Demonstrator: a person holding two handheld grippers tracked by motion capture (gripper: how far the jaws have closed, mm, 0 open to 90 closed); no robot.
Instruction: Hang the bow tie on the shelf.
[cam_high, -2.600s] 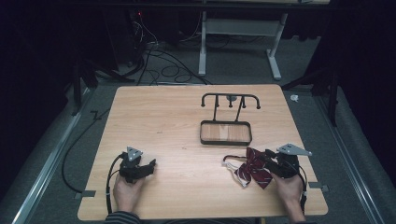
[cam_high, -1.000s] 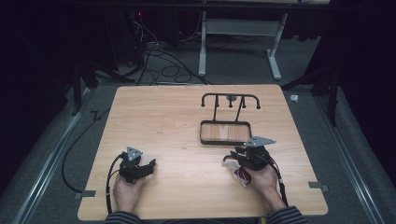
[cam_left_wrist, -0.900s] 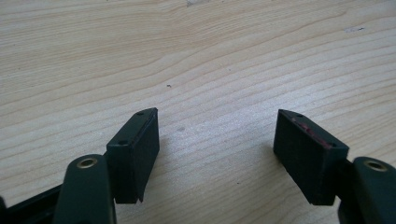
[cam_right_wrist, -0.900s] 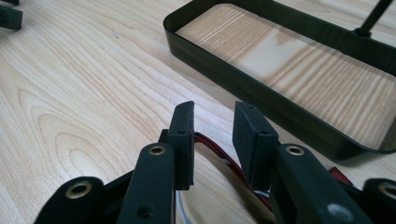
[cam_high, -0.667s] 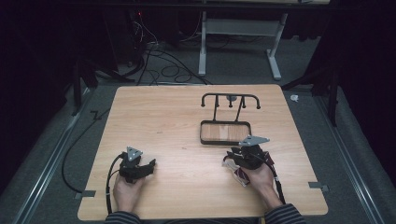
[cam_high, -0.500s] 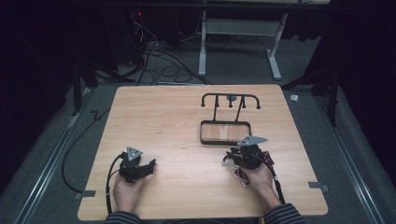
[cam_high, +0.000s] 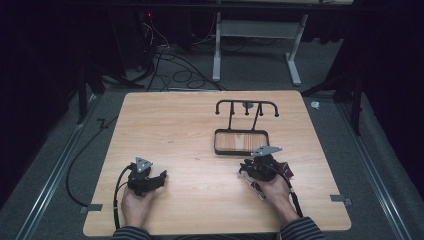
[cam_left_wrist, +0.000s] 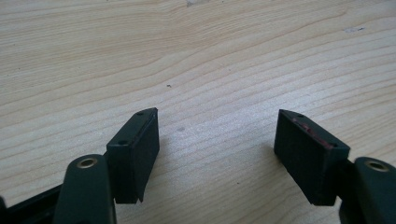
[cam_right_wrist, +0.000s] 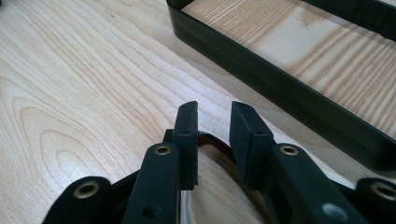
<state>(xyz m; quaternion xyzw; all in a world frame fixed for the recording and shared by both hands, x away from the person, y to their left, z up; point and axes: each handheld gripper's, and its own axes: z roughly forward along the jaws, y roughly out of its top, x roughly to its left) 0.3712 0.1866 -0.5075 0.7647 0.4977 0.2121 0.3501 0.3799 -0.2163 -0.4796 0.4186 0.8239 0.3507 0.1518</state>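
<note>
A dark red bow-like thing (cam_high: 285, 172) with a white loop (cam_high: 250, 183) lies on the wooden table (cam_high: 175, 125), mostly under my right hand. My right gripper (cam_high: 247, 168) rests over it, just in front of the black tray (cam_high: 216, 142). In the right gripper view its jaws (cam_right_wrist: 214, 116) stand a narrow gap apart and have just been closing. A dark red curved edge (cam_right_wrist: 208, 138) lies low between them, and the pads do not visibly press on it. My left gripper (cam_high: 158, 180) rests on the table at the front left, its jaws (cam_left_wrist: 217, 126) wide open over bare wood.
The black tray's wall (cam_right_wrist: 261, 65) runs close ahead and to the right of my right jaws. A black rack with hooks (cam_high: 247, 103) rises behind the tray. Cables trail from both grippers toward the table's front edge.
My right hand has moved left from the table's right edge onto the dark red thing, and its jaws have narrowed. The left gripper has stayed still.
</note>
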